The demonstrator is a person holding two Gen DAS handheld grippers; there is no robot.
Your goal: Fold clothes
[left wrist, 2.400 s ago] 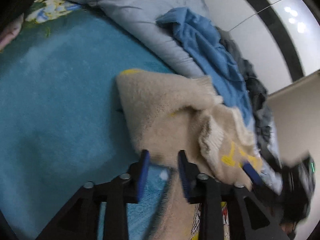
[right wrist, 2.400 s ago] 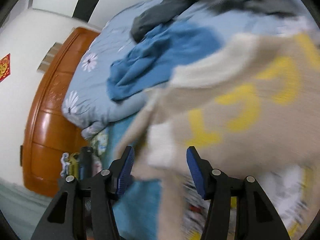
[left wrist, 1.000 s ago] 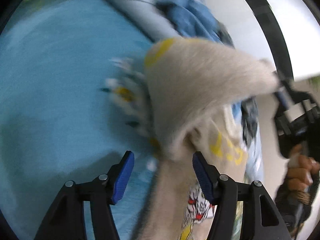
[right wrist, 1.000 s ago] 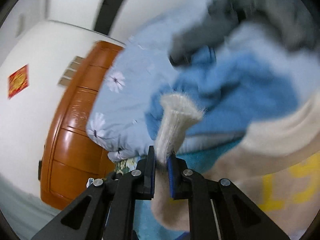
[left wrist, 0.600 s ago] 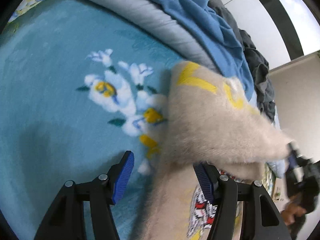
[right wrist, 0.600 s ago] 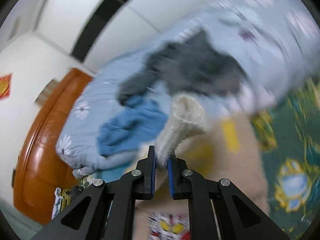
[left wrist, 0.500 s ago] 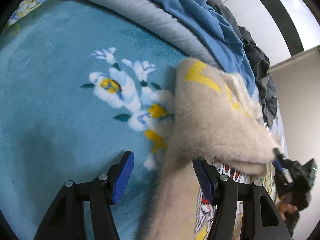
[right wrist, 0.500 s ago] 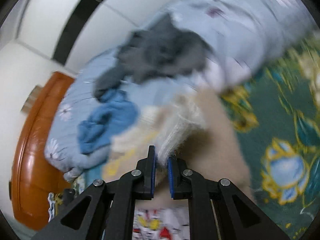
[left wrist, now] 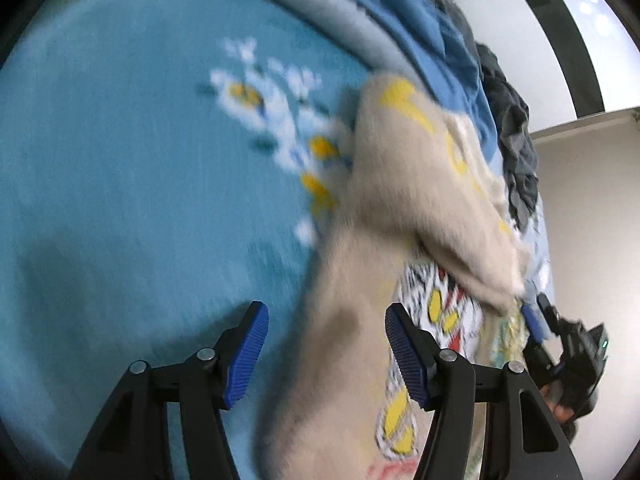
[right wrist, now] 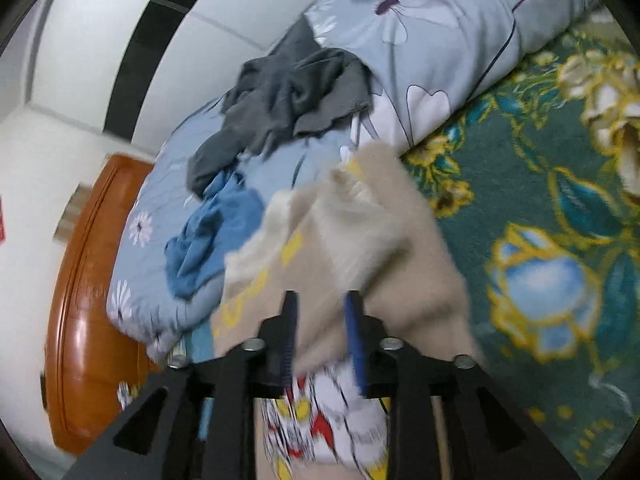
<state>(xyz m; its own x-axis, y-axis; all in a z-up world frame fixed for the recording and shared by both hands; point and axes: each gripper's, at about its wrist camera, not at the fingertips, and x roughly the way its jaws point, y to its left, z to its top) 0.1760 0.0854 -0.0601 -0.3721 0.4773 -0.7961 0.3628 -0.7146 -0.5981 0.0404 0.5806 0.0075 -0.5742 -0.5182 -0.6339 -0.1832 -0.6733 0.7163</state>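
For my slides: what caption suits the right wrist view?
Right gripper opening, releasing the fuzzy beige sweater's sleeve folded across its body.

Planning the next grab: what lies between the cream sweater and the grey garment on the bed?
In the right wrist view, a crumpled blue garment on the pale floral quilt lies between the cream sweater and the grey garment.

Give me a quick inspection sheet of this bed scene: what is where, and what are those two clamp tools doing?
Surface: teal fleece blanket with flower print.
Job's things: fluffy beige sweater with yellow letters, sleeve laid across its body.
Clutter: crumpled blue garment; dark grey garment; pale blue floral duvet.
Grippers: left gripper open, sweater edge between its jaws untouched; right gripper jaws opening, sleeve between them.
Cables: nothing seen.
Surroundings: orange wooden headboard; white wall.
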